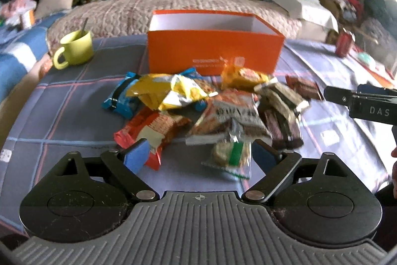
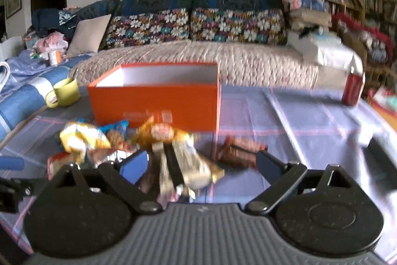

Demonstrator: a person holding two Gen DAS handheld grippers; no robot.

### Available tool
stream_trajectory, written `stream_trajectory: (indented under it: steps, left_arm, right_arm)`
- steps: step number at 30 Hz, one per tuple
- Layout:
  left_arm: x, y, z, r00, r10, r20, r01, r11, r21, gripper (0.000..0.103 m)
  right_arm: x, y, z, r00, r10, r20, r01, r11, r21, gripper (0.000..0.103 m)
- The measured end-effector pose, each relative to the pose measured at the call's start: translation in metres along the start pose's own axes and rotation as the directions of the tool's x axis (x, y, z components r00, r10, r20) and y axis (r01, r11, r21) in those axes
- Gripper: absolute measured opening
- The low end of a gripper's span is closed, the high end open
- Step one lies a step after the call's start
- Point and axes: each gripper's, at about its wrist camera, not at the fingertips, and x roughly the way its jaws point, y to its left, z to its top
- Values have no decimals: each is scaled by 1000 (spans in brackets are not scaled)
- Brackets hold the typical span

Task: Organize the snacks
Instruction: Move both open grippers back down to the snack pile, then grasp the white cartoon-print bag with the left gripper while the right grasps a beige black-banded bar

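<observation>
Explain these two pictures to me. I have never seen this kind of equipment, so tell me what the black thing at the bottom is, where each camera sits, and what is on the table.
No robot here: a person holds a hand-held black two-finger gripper in each hand, each carrying a fisheye camera looking along its blue-padded fingers. One picture comes from the left gripper, the other from the right gripper. Both stand open and hold nothing. On the checked blue-grey tablecloth lies a loose pile of crinkly snack packets in front of an open orange cardboard box, which looks empty as far as its inside shows. A yellow-green mug and a red drinks can stand to either side.
</observation>
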Motion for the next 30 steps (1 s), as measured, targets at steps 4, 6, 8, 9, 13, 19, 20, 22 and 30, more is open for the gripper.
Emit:
stream_trajectory:
  steps: [4, 6, 8, 9, 13, 19, 20, 22, 30]
  left_arm:
    - [12, -5, -1, 1000, 6, 6, -6, 998, 57, 66]
    - [25, -9, 7, 1000, 6, 6, -6, 997, 72, 66]
    - [40, -16, 17, 1000, -9, 14, 7, 995, 103, 66]
    - [49, -21, 22, 1000, -18, 12, 16, 992, 125, 67]
    - [83, -30, 39, 999, -51, -20, 53, 987, 151, 70]
    - [113, -24, 47, 994, -67, -82, 76, 991, 110, 22]
    - [111, -20, 44, 992, -87, -92, 95, 992, 87, 22]
    - [104, -11, 35, 991, -102, -87, 108, 992, 59, 19]
    - [90, 16, 22, 990, -90, -107, 85, 995, -49, 19]
  right_arm:
    - [0, -26, -15, 999, 27, -44, -21, 990, 140, 93]
    - [0, -32, -16, 999, 33, -40, -26, 986, 167, 93]
    - [1, -32, -14, 999, 32, -38, -25, 985, 171, 93]
    - [2, -32, -13, 999, 35, -37, -28, 985, 170, 93]
    - [7, -34, -15, 998, 47, -52, -38, 986, 165, 93]
    - [20, -33, -23, 992, 86, -89, -70, 982, 178, 93]
    - [22, -30, -24, 991, 98, -94, -81, 982, 172, 93]
    - [30, -24, -22, 988, 119, -99, -103, 982, 155, 93]
    - [91, 17, 14, 982, 178, -68, -180, 983, -22, 93]
